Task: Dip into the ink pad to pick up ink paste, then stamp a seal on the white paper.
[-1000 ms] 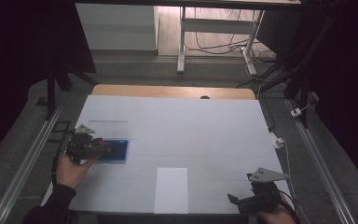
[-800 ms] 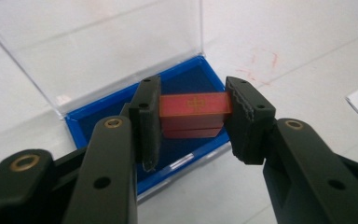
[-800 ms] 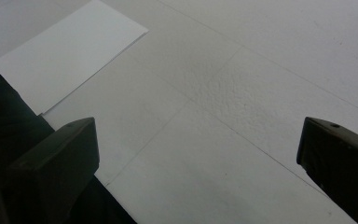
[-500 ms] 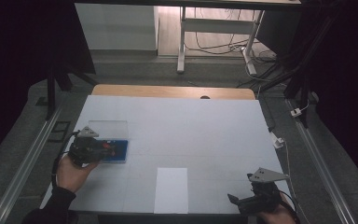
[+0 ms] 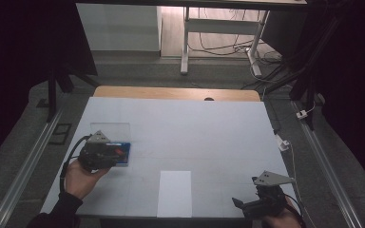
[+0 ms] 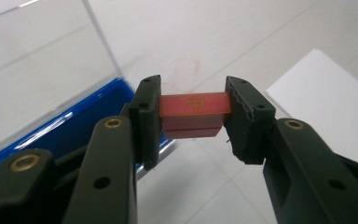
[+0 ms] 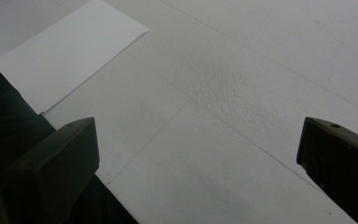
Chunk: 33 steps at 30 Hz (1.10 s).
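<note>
While the right gripper [image 5: 261, 202] is rested wide open at the desk [image 5: 195, 128] edge, a red block [image 6: 194, 114] is clamped crosswise in the left gripper [image 6: 193, 116] jaws beside the open blue case [image 6: 70, 126], seemingly for transfer.

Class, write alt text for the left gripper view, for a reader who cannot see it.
The left gripper is shut on a small red block, held above a white table. A blue case with an open clear lid lies behind at left; a white sheet of paper lies at right.
</note>
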{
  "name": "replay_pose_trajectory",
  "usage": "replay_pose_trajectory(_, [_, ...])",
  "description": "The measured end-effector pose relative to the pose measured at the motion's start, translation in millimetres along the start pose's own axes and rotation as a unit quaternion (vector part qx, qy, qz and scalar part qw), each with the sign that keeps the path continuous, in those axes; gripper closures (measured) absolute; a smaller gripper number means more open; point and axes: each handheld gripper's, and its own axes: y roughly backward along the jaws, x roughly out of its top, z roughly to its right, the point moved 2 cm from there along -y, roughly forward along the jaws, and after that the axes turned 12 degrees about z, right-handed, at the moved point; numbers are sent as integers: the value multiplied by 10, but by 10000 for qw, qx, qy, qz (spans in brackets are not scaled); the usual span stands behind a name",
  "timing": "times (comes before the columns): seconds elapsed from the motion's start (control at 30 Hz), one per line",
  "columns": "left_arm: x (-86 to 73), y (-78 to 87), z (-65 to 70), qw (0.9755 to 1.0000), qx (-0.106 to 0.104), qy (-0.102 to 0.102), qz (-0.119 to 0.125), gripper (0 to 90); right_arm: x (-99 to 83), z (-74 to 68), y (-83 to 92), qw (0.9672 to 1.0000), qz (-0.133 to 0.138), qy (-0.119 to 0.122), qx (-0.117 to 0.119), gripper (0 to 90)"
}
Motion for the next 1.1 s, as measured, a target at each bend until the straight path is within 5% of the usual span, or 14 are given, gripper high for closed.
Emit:
replay_pose_trajectory(0.47, [88, -111, 265, 9984, -387, -402, 123, 583, 0, 1, 0, 10000, -1, 8, 15, 0])
replay_pose_trajectory(0.6, [112, -145, 327, 9980, -495, -347, 157, 584, 0, 2, -1, 10000, -2, -18, 7, 0])
replay_pose_trajectory(1.1, [194, -331, 718, 9919, -1105, -627, 51, 583, -3, 3, 2, 10000, -5, -31, 9, 0])
